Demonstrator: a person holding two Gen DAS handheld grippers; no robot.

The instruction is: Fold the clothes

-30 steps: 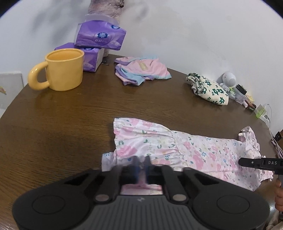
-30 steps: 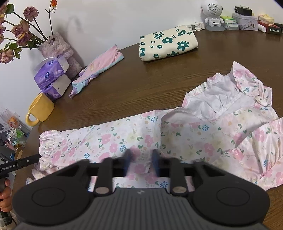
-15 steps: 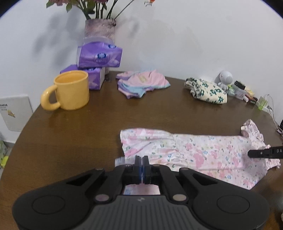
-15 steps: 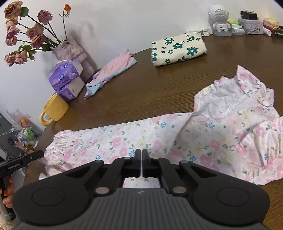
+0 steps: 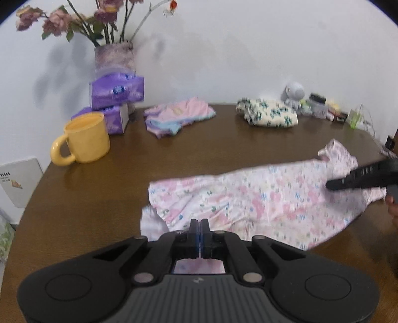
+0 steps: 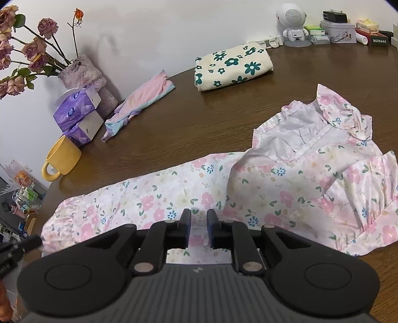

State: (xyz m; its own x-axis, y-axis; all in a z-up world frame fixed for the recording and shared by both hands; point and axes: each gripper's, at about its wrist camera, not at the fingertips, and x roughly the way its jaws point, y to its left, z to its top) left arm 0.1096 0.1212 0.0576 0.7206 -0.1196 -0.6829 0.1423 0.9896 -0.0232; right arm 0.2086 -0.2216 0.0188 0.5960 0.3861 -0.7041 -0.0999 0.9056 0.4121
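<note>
**Floral dress lying stretched across the wooden table**

Dark wood-grain table point(image 6: 311, 74) is running up to a white wall, and a pink floral dress point(image 6: 286, 179) is lying along its near edge, spread lengthwise with its ruffled collar and pale lining showing at the right end in the right wrist view. The left gripper point(image 5: 199, 224) is sitting with its jaws pressed together at the hem end of the dress; fabric is showing just beneath them, but whether any is pinched between them cannot be told. The right gripper point(image 6: 199, 218) is hovering over the middle of the dress with a narrow gap between its fingers, which have just been opening; printed cloth is showing through the gap and nothing is being squeezed. Farther back, a yellow mug point(image 5: 85, 138) is standing beside stacked purple tissue packs point(image 5: 115, 92), with a vase of dried roses point(image 6: 85, 74) behind them. A pink garment point(image 5: 177, 115) and a cream garment with green flowers point(image 6: 232, 67), both folded, are resting near the wall, well apart from the dress. A small white robot figure point(image 6: 293, 22) is standing among small boxes at the far right.
</note>
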